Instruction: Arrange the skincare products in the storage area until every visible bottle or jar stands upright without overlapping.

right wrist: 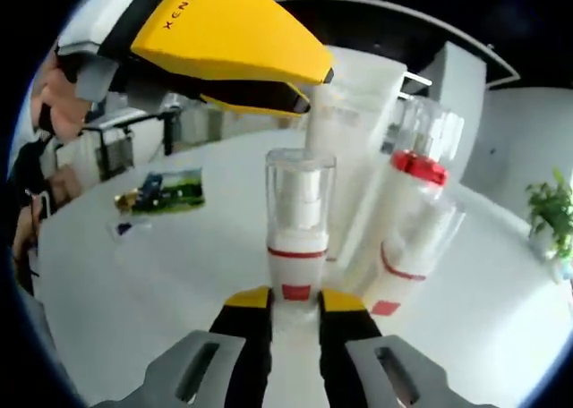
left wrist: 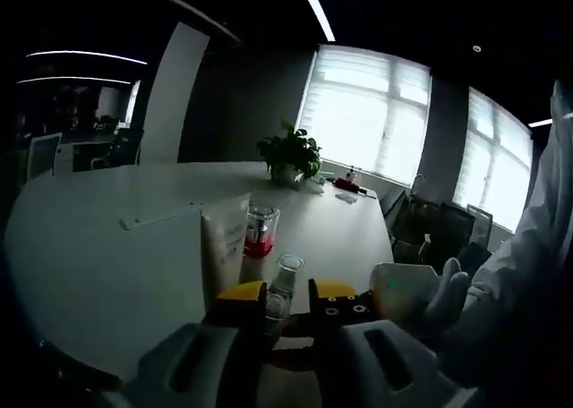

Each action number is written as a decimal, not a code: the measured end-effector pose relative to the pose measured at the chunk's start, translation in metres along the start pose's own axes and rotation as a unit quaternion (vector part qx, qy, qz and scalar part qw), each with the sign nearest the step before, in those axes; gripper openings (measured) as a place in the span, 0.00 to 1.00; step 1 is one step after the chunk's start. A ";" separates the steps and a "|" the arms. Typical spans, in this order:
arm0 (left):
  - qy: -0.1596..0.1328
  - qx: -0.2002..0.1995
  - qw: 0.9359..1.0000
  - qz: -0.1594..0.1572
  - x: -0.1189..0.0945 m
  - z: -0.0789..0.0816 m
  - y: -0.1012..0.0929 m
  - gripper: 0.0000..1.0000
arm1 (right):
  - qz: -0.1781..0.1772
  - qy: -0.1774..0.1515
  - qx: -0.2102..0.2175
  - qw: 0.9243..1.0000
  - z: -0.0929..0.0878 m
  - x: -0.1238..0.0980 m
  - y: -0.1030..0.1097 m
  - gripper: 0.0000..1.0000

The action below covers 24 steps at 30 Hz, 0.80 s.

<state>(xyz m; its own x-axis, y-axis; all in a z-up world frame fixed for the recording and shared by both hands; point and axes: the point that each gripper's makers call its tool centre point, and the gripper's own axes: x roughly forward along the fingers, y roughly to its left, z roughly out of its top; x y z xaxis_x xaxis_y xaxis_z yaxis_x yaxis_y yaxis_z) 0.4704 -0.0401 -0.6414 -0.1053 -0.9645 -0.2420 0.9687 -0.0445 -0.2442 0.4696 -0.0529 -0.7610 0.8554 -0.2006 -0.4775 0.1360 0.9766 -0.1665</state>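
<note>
White desk [left wrist: 107,247] under bright windows carries the skincare products. Right gripper [right wrist: 294,311] has its jaws clamped on the upright clear-capped bottle [right wrist: 298,238]. Left gripper [left wrist: 288,311] jaws stand narrowly apart around another clear-capped bottle [left wrist: 284,283]; whether they grip it, I cannot tell.

On the table [left wrist: 107,247] three skincare containers stand close together. In the left gripper view the tube [left wrist: 226,247] stands left, the capped bottle [left wrist: 260,230] just beside it on the right, and the small clear-capped bottle [left wrist: 285,278] nearer the camera — between the left gripper [left wrist: 288,311] jaws. A potted plant [left wrist: 291,156] sits behind them, well apart. In the right gripper view a packet [right wrist: 166,193] lies to the left.
</note>
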 end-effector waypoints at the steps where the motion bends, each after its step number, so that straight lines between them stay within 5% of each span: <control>1: 0.001 0.003 1.000 -0.001 0.000 0.000 0.000 0.14 | -0.006 0.001 -0.003 1.000 0.000 0.000 -0.002 0.12; 13: 0.028 0.008 0.999 -0.018 0.008 -0.015 -0.011 0.13 | -0.009 0.011 0.018 1.000 -0.008 -0.001 -0.003 0.12; 24: 0.024 0.003 0.999 -0.022 0.012 -0.014 -0.014 0.12 | 0.000 0.029 0.019 0.999 -0.016 -0.004 0.000 0.12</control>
<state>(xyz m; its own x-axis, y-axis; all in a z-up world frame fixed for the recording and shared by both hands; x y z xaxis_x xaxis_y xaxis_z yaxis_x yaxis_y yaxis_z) 0.4525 -0.0474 -0.6543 -0.1589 -0.9483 -0.2749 0.9641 -0.0890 -0.2502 0.4582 -0.0529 -0.7732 0.8253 -0.2027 -0.5270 0.1546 0.9788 -0.1343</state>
